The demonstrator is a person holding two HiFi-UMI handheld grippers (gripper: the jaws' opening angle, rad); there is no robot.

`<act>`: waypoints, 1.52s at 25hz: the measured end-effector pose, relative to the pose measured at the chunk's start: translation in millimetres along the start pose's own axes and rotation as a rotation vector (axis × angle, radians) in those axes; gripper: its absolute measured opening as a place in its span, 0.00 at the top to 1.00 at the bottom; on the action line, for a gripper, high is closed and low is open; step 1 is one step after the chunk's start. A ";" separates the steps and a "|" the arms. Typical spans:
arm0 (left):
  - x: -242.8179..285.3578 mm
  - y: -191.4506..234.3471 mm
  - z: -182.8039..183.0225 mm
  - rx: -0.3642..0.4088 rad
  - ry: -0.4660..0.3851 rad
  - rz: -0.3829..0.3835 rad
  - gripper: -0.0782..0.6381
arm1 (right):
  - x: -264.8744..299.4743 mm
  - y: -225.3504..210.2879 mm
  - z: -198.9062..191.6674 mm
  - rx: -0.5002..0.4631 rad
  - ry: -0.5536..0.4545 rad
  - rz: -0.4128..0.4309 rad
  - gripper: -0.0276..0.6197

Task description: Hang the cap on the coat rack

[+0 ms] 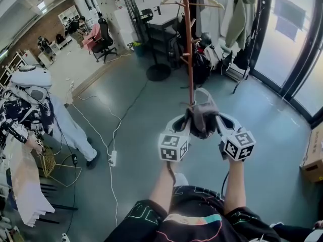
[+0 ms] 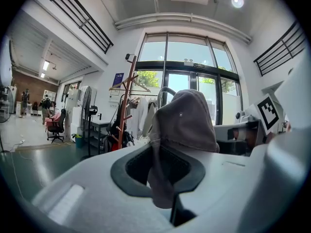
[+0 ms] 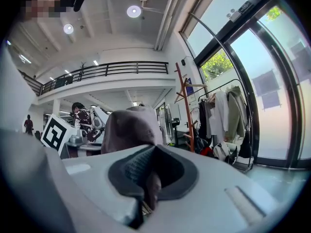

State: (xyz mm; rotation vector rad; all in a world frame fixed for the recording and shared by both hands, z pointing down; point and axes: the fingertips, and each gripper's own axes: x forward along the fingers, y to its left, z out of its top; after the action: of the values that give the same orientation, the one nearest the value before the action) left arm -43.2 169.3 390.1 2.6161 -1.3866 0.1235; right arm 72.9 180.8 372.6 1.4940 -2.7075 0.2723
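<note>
Left tool [image 1: 183, 122] and right tool [image 1: 220, 120] each pinch the grey cap [image 1: 203, 117], seemingly short of the coat rack [image 1: 187, 44].

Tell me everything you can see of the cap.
The cap is soft grey-brown cloth, crumpled and sagging, with a pale curved band arching at its far side. It hangs in the air between the two grippers: the left gripper is shut on one edge, the right gripper on the opposite edge. It sits short of the red-brown coat rack, not touching it.

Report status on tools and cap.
Left tool shut on cap; right tool shut on cap. Cap not yet hung. Coat rack ahead, nothing seen in the way.
</note>
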 end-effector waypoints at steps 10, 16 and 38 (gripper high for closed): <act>-20.7 29.9 -27.3 -0.033 0.050 0.068 0.82 | 33.9 28.4 -32.4 0.041 0.055 0.076 0.95; 9.3 50.6 -37.4 -0.069 0.075 0.062 0.82 | 59.7 9.9 -44.3 0.055 0.089 0.064 0.95; 228.5 143.3 -42.4 -0.118 0.191 -0.090 0.82 | 223.8 -153.2 -58.4 0.163 0.154 -0.119 0.95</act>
State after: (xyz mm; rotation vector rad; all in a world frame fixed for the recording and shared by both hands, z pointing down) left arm -32.8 -86.8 484.2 2.4915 -1.1741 0.2642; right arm 79.0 -76.2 476.9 1.5941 -2.5183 0.5889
